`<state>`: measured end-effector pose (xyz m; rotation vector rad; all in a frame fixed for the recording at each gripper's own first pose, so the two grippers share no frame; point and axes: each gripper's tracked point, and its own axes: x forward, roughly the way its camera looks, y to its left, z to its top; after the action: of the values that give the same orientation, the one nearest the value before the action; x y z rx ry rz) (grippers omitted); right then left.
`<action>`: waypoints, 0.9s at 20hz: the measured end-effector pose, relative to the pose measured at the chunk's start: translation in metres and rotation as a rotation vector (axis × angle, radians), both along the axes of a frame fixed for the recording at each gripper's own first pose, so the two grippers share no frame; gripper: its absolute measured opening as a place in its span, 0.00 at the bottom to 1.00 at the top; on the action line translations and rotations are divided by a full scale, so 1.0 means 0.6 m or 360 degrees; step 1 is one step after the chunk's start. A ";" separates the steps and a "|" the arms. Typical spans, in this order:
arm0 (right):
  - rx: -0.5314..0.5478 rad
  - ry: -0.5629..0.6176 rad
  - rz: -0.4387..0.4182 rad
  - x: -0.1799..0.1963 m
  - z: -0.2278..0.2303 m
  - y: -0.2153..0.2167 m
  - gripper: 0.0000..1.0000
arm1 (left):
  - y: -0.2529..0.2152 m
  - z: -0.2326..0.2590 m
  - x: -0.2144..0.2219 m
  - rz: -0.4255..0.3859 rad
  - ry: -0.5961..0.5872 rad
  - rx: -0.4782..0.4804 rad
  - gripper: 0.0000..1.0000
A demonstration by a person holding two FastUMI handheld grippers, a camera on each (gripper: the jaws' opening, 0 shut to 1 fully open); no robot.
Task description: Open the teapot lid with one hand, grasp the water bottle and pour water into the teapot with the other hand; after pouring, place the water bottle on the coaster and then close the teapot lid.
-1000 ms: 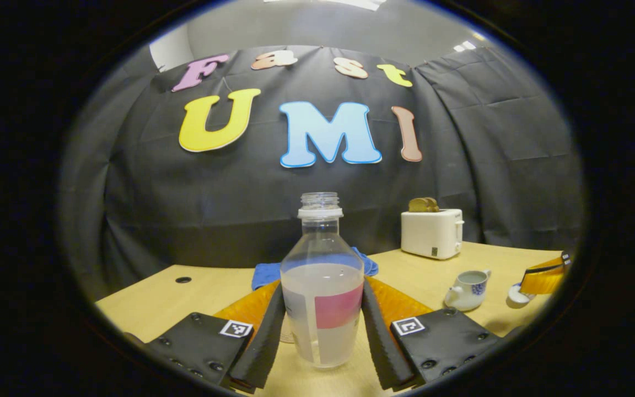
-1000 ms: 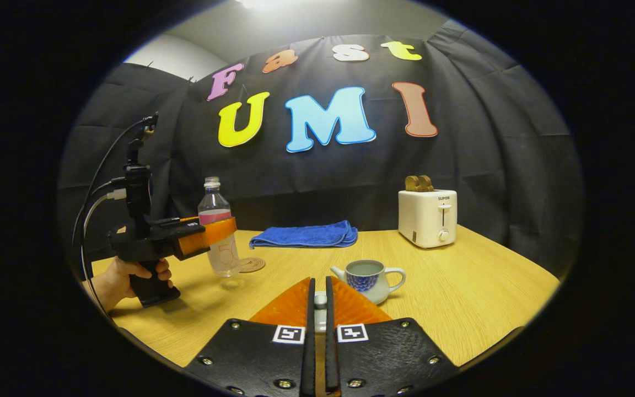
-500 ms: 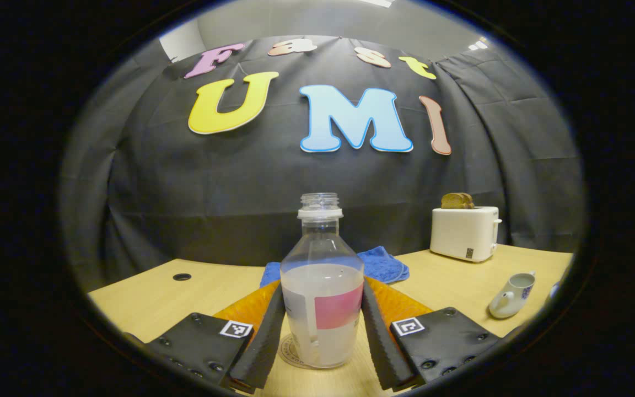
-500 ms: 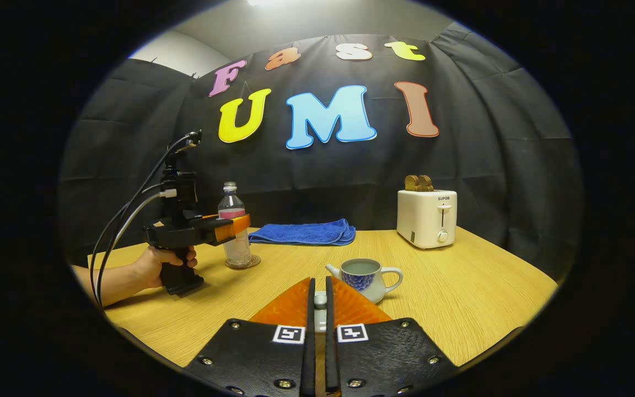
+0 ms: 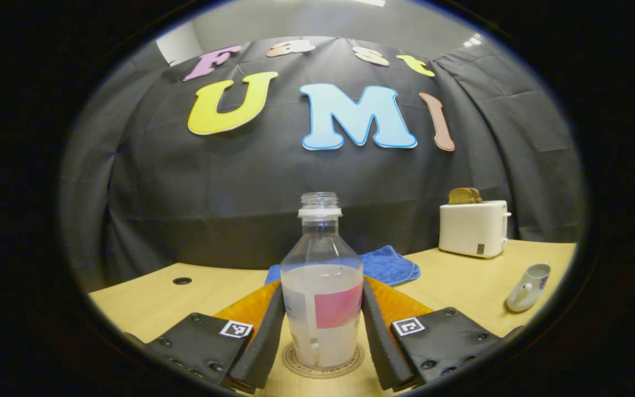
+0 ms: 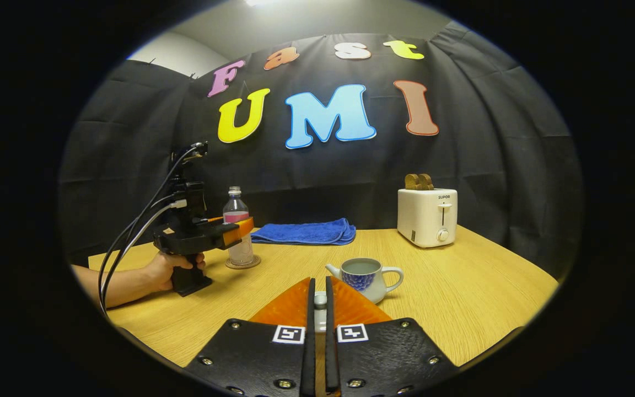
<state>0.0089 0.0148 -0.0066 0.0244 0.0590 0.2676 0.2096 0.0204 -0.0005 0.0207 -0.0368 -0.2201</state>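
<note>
Black cloth wall [image 6: 488,182], wooden table [image 6: 477,286], ceiling light [image 6: 259,3]

The left hand-held gripper [image 5: 322,331] clamps the uncapped water bottle [image 5: 322,298], which stands upright on the coaster [image 5: 295,361]; the open teapot [image 5: 527,280] sits far right.

A folded blue towel [image 6: 305,233] lies on the wooden bench [image 6: 477,292] ahead of the right hand-held gripper; a white toaster [image 6: 426,217] holding toast [image 6: 418,182] stands ahead to its right.
</note>
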 end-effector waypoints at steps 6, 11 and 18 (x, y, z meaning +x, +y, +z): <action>-0.0002 0.0001 0.0003 0.000 0.000 0.002 0.07 | 0.014 0.004 -0.002 0.0024 0.0000 -0.0047 0.89; -0.0003 -0.0001 0.0006 0.000 0.001 0.002 0.07 | 0.015 0.014 -0.004 0.0053 -0.0030 -0.0030 0.96; 0.0072 -0.0039 -0.0041 0.013 0.024 -0.016 0.07 | 0.051 0.069 -0.058 0.0140 -0.0158 -0.0091 1.00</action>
<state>0.0169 0.0053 0.0078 0.0668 0.0284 0.2433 0.1748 0.0511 0.0408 -0.0235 -0.1405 -0.1301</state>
